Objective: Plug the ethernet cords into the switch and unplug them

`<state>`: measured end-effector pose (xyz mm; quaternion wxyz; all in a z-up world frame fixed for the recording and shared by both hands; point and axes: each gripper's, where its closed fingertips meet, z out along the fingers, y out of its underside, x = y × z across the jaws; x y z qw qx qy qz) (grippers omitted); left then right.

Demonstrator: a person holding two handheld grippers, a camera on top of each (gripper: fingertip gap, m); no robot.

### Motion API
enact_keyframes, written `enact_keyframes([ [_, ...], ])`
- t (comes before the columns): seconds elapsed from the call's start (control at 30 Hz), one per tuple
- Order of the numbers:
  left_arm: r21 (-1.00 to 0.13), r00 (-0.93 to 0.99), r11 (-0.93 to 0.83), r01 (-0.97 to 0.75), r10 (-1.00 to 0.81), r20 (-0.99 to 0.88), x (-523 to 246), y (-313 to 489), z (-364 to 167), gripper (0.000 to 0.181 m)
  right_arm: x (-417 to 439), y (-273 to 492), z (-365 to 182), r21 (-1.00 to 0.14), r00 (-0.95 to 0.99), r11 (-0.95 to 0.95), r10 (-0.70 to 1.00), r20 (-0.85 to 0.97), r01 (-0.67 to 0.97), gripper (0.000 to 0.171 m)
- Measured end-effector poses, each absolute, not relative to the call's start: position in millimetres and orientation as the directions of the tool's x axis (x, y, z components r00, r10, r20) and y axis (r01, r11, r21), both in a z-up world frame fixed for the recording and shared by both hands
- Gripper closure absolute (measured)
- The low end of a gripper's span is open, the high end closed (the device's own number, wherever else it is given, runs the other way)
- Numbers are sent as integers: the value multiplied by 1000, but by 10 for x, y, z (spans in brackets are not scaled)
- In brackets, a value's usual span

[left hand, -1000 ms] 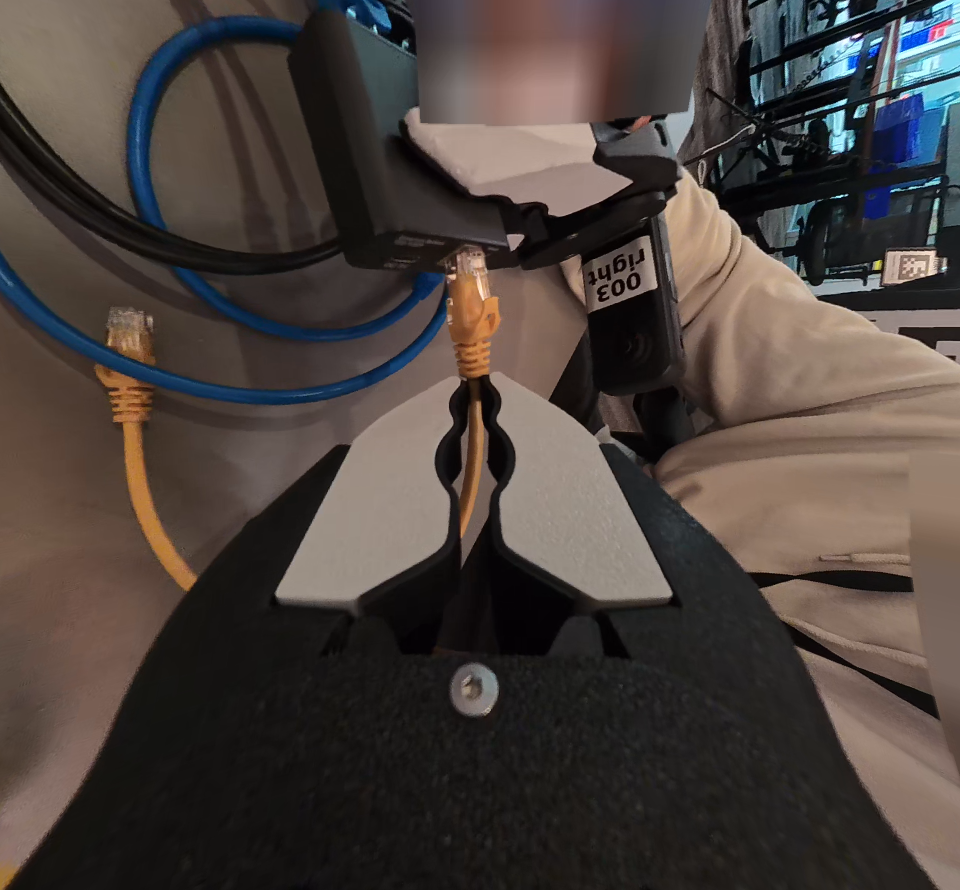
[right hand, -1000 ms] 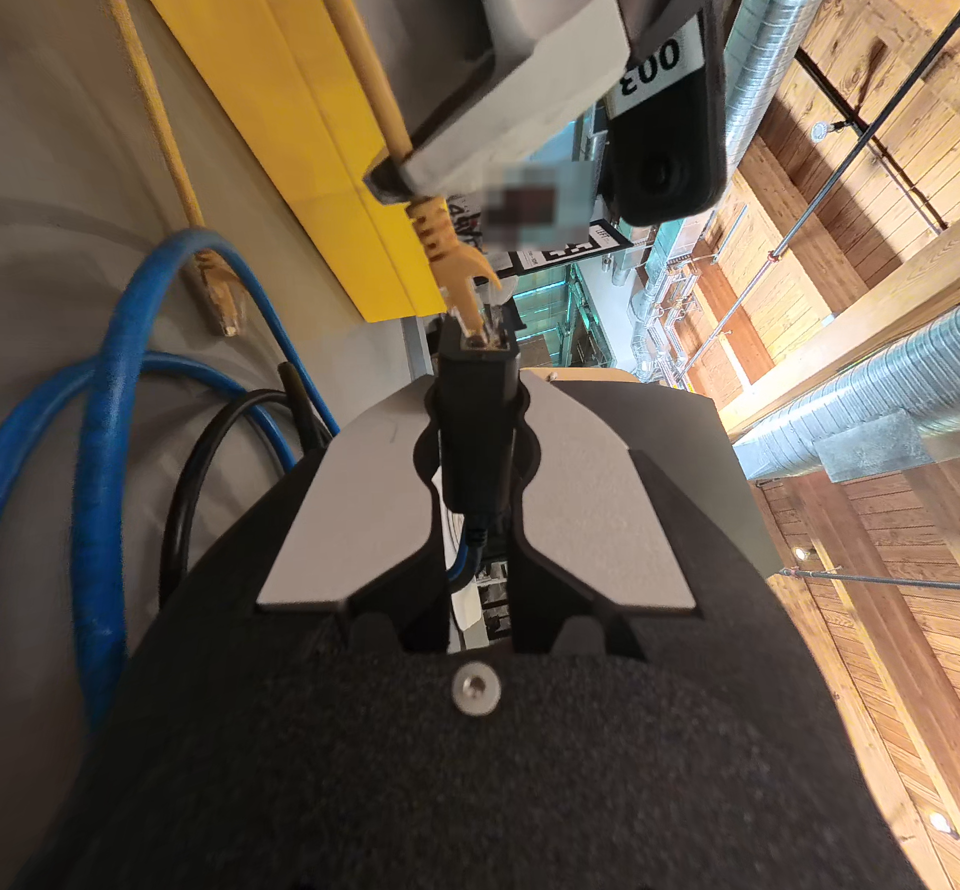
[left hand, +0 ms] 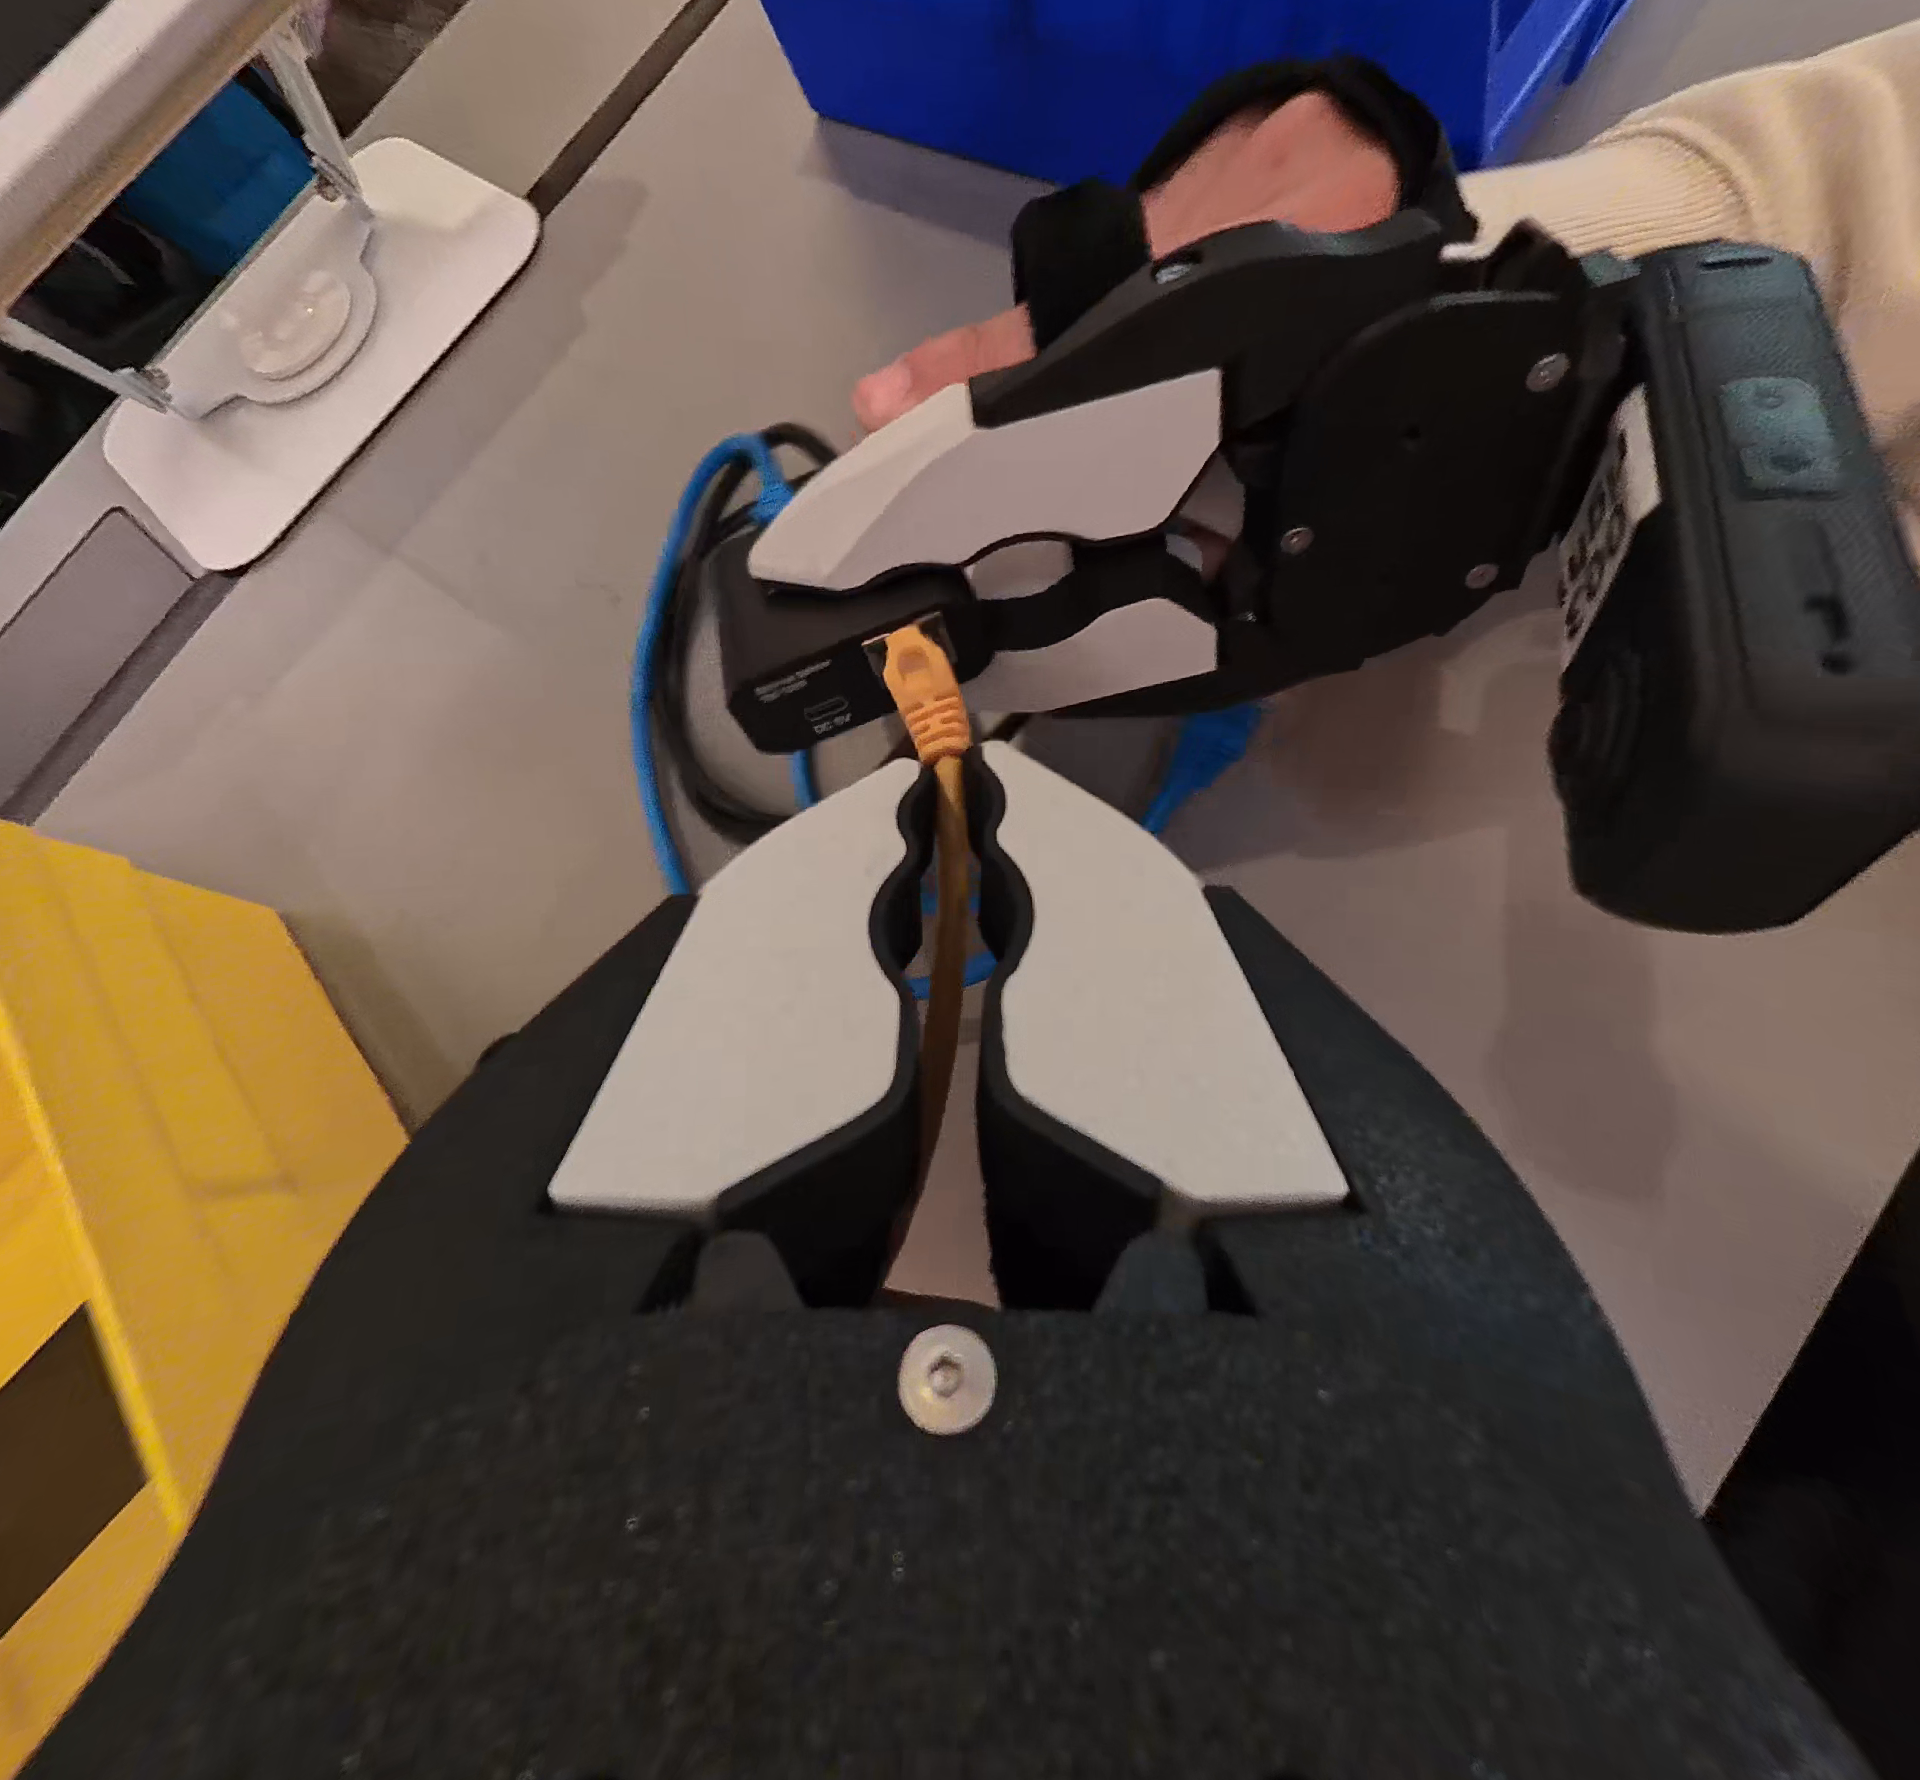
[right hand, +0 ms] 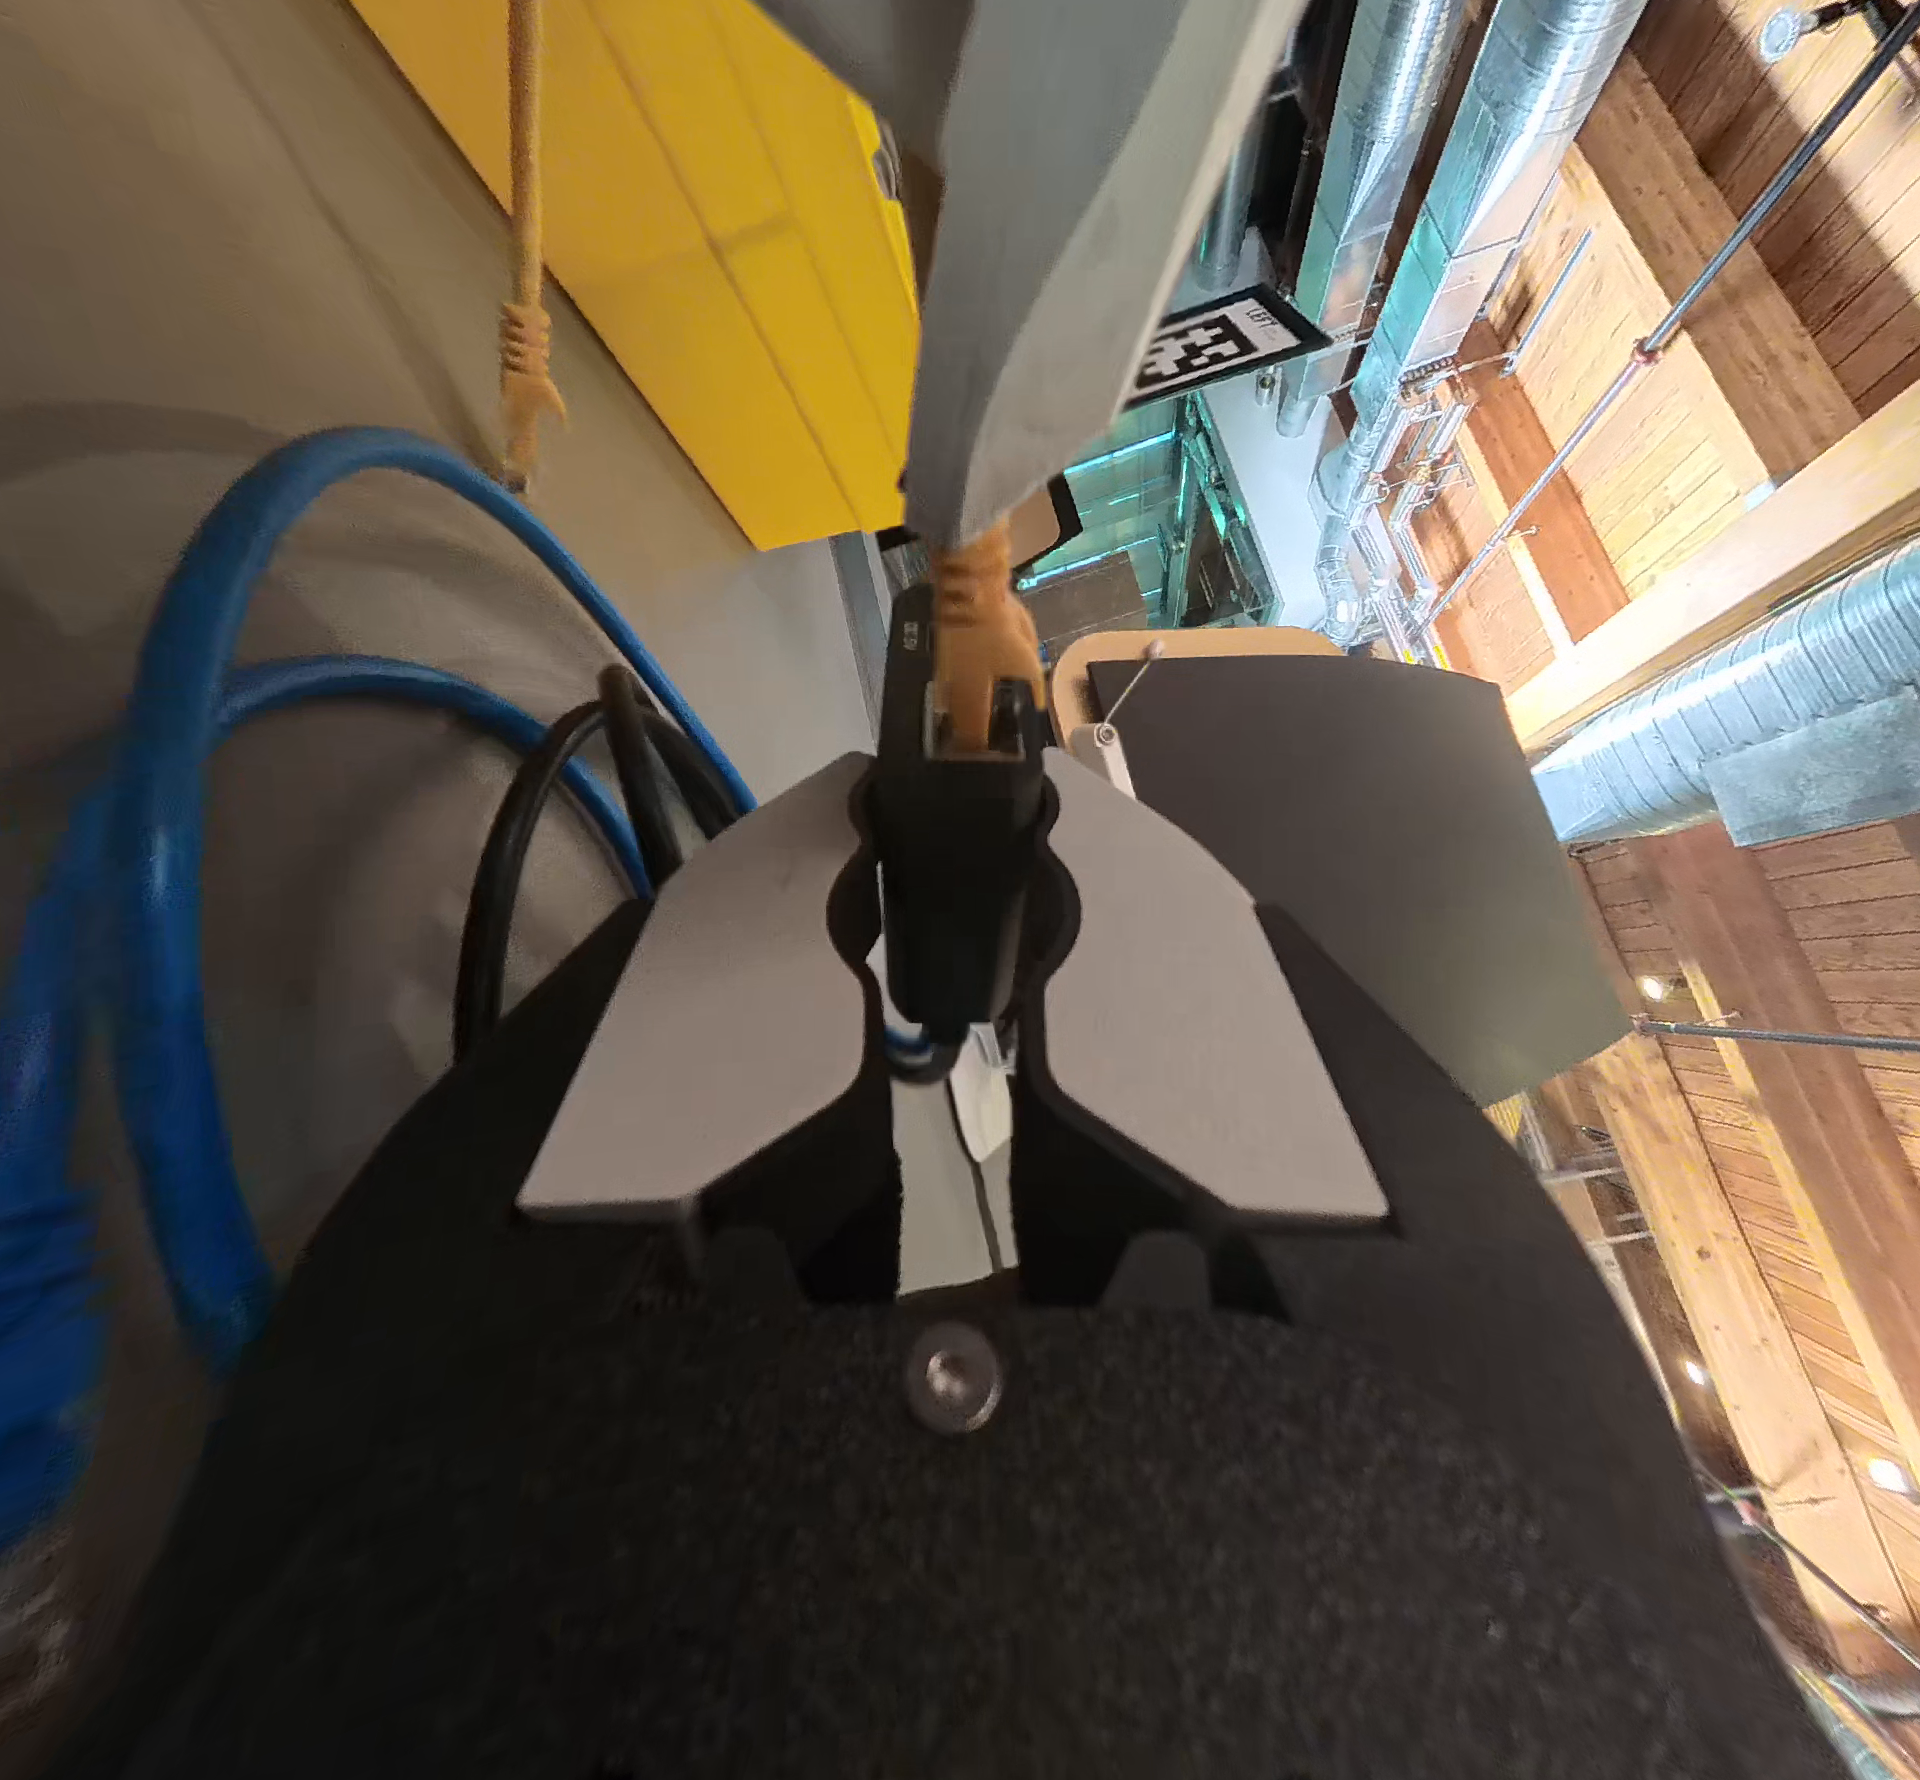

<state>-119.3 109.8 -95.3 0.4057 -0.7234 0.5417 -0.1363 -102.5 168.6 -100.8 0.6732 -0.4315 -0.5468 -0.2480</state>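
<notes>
Plug now seated in switch [left hand: 831, 660] | left tool [left hand: 951, 795] pinches orange cord [left hand: 940, 909] | right tool [right hand: 956, 795] clamps switch, port half-hidden

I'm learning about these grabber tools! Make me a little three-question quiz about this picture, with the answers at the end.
1. True or false: the orange cord has its plug sitting in the black switch.
2. Which gripper grips the switch? A) left gripper B) right gripper C) neither
3. Fill in: the loose cables lying on the table behind the switch are black and ____.

Key
1. True. The plug sits in a port on the switch's front face.
2. B. The right gripper is clamped on the switch, while the left gripper pinches the orange cord just behind its plug.
3. Blue: the blue cables loop beside a black cable.
</notes>
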Motion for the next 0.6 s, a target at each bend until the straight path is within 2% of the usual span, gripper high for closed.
enact_keyframes([
  [0.23,-775,452,-113,-622,-860,-237,-1197,1058,-926,176,-1061,1702,-1017,-367,310,528,196,930,766,147],
  [0.4,-885,462,-143,-443,-882,-88,-1445,411,-741,165,-946,1764,-991,-410,344,486,222,912,772,147],
  [0.5,-908,459,-218,-359,-888,31,-1752,-21,-957,165,-893,1822,-955,-474,394,449,265,880,757,147],
  [0.6,-888,496,-279,-364,-866,68,-2044,-199,-1293,163,-837,1884,-879,-509,422,400,291,859,762,147],
])
